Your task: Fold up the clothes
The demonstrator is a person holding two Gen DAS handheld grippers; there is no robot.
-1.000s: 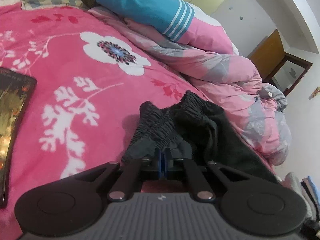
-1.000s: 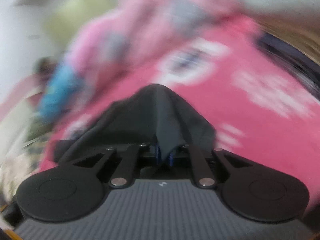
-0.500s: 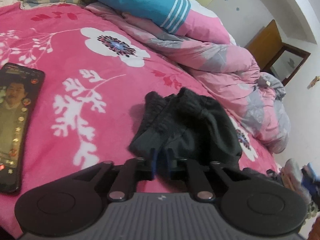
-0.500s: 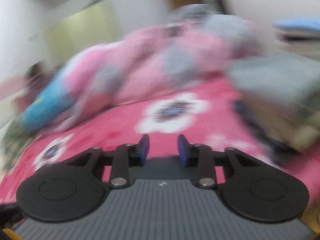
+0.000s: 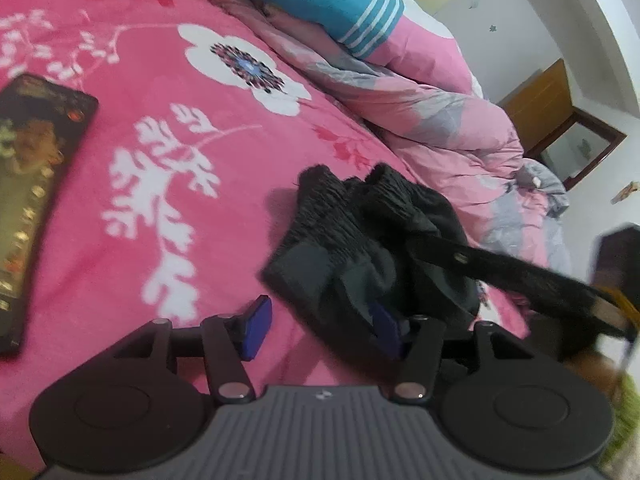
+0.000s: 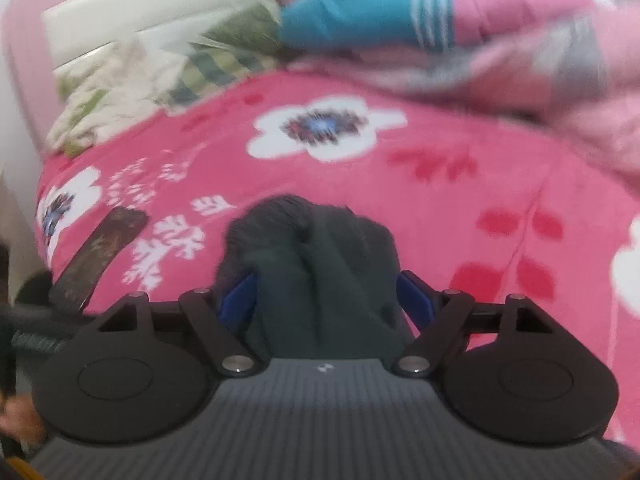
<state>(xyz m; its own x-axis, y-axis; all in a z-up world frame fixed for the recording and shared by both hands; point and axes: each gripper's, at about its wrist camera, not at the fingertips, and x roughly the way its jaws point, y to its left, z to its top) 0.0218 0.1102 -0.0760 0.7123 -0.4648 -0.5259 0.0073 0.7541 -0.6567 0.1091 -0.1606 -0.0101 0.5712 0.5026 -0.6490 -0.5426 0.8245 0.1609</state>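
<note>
Left wrist view: the left gripper [image 5: 320, 330] is spread wide with nothing pinched, and the bunched-up dark garment [image 5: 360, 240] sits on the pink floral blanket [image 5: 160, 80], phone [image 5: 36, 184] off to the left. Right wrist view, kinda blurry: the right gripper [image 6: 326, 300] is also wide open, garment bulging between its pads.

No text can be read; the phone [image 5: 36, 184] screen's marks are too blurred to make out.

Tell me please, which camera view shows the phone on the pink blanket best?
The left wrist view shows the phone best: it lies flat, large, with its lit screen visible. In the right wrist view, the phone appears only as a small, blurred, dark strip.
</note>
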